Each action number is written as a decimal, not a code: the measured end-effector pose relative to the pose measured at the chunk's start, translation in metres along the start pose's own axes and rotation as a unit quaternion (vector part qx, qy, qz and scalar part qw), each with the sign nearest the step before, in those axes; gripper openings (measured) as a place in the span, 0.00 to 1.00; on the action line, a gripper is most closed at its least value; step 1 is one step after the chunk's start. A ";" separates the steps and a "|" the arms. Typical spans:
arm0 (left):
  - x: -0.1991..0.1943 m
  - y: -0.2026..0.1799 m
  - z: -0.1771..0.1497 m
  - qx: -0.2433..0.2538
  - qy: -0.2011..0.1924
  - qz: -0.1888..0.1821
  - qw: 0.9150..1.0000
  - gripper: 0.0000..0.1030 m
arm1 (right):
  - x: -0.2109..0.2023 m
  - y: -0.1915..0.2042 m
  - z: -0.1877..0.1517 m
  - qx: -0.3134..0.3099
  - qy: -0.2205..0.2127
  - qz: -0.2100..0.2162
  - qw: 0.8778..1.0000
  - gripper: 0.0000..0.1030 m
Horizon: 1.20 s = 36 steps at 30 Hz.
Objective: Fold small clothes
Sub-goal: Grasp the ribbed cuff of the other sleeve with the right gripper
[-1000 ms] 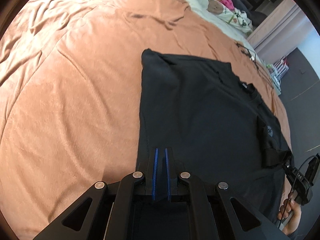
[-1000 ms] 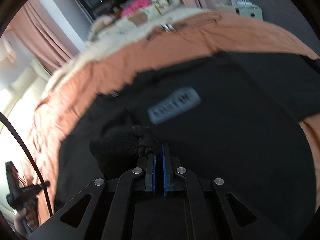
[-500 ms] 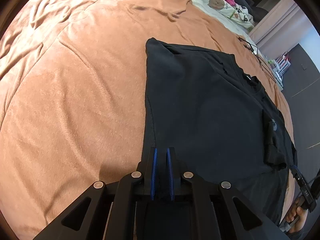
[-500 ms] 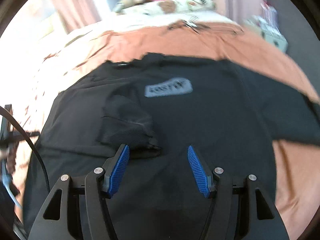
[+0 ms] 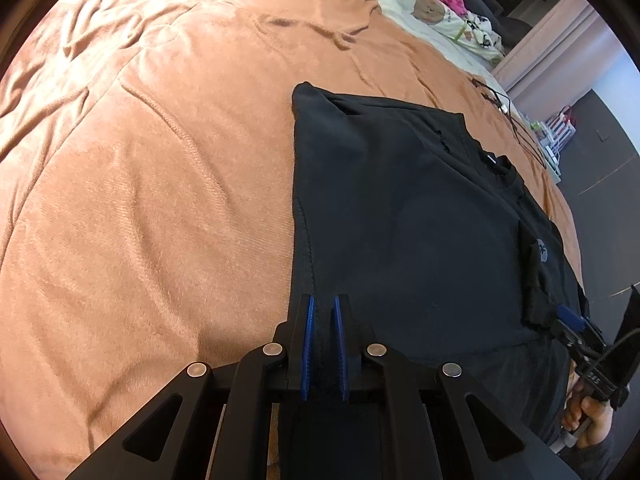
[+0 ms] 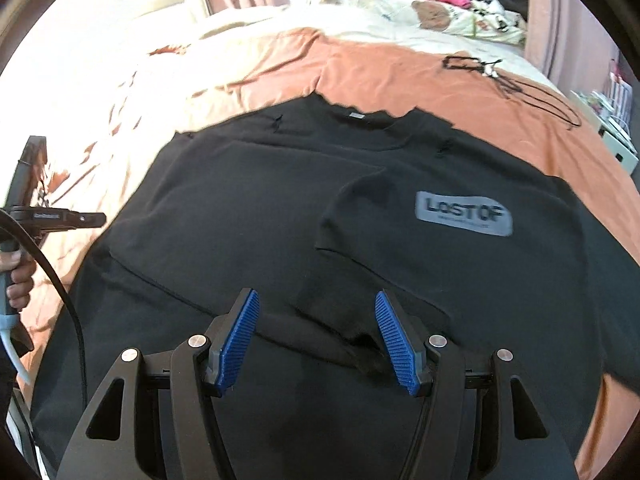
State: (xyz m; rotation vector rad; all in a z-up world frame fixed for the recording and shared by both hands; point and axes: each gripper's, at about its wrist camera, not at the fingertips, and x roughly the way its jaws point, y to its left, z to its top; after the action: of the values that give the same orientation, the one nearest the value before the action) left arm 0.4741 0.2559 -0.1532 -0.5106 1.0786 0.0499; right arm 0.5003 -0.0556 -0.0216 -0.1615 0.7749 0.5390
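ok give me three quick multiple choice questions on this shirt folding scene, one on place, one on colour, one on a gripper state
1. Where does the black t-shirt lie?
A. on an orange blanket
B. on a wooden floor
C. on a chair

2. What colour is the logo patch on the shirt?
A. red
B. grey
C. yellow

3. How is the right gripper?
A. shut on the shirt
B. shut on nothing
C. open above the folded sleeve

Answers:
1 A, orange fabric borders the shirt.
2 B, a grey patch with dark lettering.
3 C, its blue pads stand wide apart and nothing is pinched.
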 end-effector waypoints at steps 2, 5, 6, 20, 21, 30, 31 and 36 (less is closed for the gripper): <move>0.003 0.000 0.000 0.000 0.003 0.002 1.000 0.11 | 0.018 0.004 0.007 -0.002 0.018 -0.003 1.000 0.58; 0.009 0.001 -0.001 -0.005 0.011 0.003 1.000 0.11 | 0.043 0.007 0.012 -0.007 0.049 -0.009 0.999 0.58; 0.010 0.001 -0.002 -0.005 0.013 0.003 1.000 0.12 | 0.050 0.008 0.013 -0.012 0.058 -0.018 0.998 0.58; 0.004 -0.022 -0.022 0.067 0.019 0.045 0.997 0.47 | 0.050 -0.014 0.028 0.016 0.047 -0.036 0.998 0.05; 0.003 -0.023 -0.025 0.075 0.018 0.049 0.996 0.47 | 0.046 -0.021 0.030 0.026 0.041 -0.034 0.998 0.05; 0.014 -0.022 -0.034 0.101 0.014 0.095 0.990 0.47 | 0.010 -0.082 0.025 0.092 -0.003 -0.044 0.995 0.05; 0.015 -0.022 -0.033 0.101 0.011 0.098 0.990 0.47 | 0.009 -0.089 0.025 0.101 -0.005 -0.051 0.994 0.05; 0.014 -0.025 -0.035 0.117 -0.008 0.117 0.986 0.38 | 0.001 -0.135 0.021 0.163 -0.008 -0.082 0.983 0.10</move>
State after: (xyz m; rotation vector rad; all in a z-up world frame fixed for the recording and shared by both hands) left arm 0.4585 0.2164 -0.1685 -0.1702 1.1081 0.1311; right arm 0.5832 -0.1634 -0.0151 0.0826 0.8152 0.2504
